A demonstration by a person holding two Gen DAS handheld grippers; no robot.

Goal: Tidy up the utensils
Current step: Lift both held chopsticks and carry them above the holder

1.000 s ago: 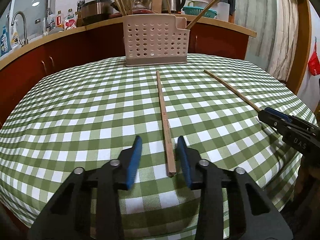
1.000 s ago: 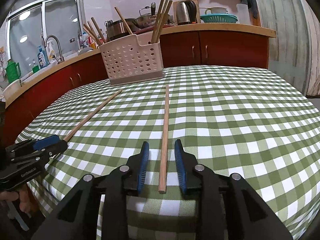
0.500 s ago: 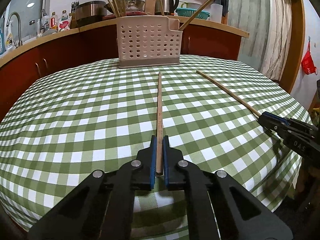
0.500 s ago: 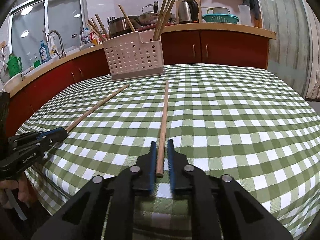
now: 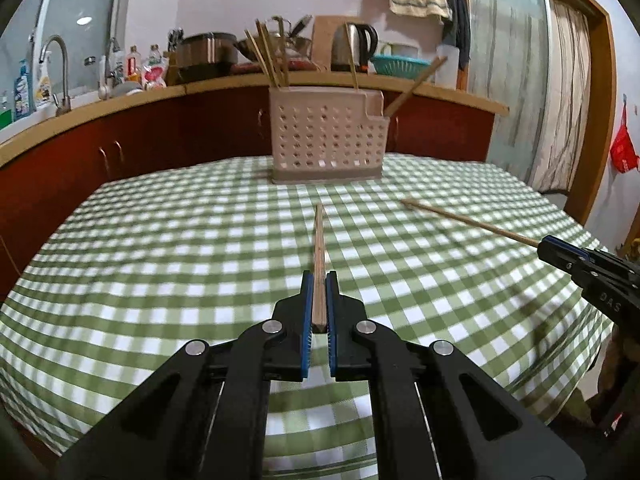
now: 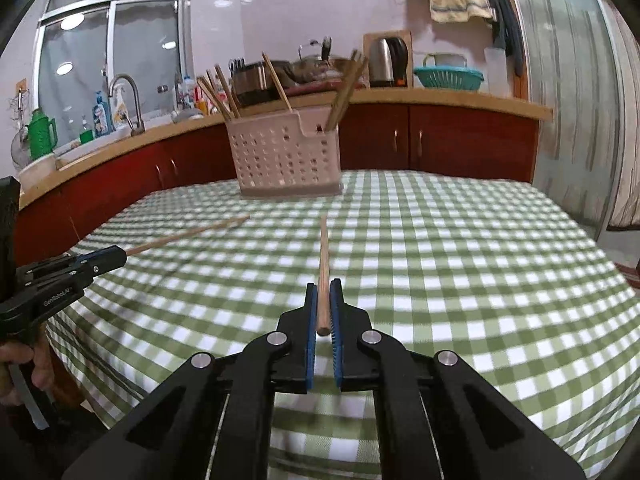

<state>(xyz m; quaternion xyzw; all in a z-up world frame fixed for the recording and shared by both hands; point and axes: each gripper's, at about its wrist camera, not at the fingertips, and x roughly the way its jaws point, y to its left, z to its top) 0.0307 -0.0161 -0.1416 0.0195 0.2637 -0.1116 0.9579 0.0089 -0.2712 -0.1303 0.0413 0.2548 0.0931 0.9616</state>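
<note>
My left gripper (image 5: pixel 319 280) is shut on the near end of a wooden chopstick (image 5: pixel 319 248), which sticks out ahead, lifted off the green checked tablecloth (image 5: pixel 160 264). My right gripper (image 6: pixel 324 286) is shut on a second chopstick (image 6: pixel 323 252), also raised and pointing forward. Each view shows the other gripper with its stick: the right gripper (image 5: pixel 550 249) at the right edge, the left gripper (image 6: pixel 116 256) at the left edge. A beige perforated utensil basket (image 5: pixel 326 140) with several chopsticks upright in it stands at the table's far side, beyond both stick tips.
Behind the table runs a red-fronted counter (image 6: pixel 440 140) with a sink tap (image 6: pixel 124 100), bottles, pots, a kettle (image 6: pixel 386 62) and a teal colander (image 6: pixel 448 76). A person's hand (image 6: pixel 24 364) holds the left tool. Curtains hang at the right.
Both grippers closed on their chopsticks, which lay flat on the cloth, then rose with them. The sticks now hover above the table and the basket looks nearer.
</note>
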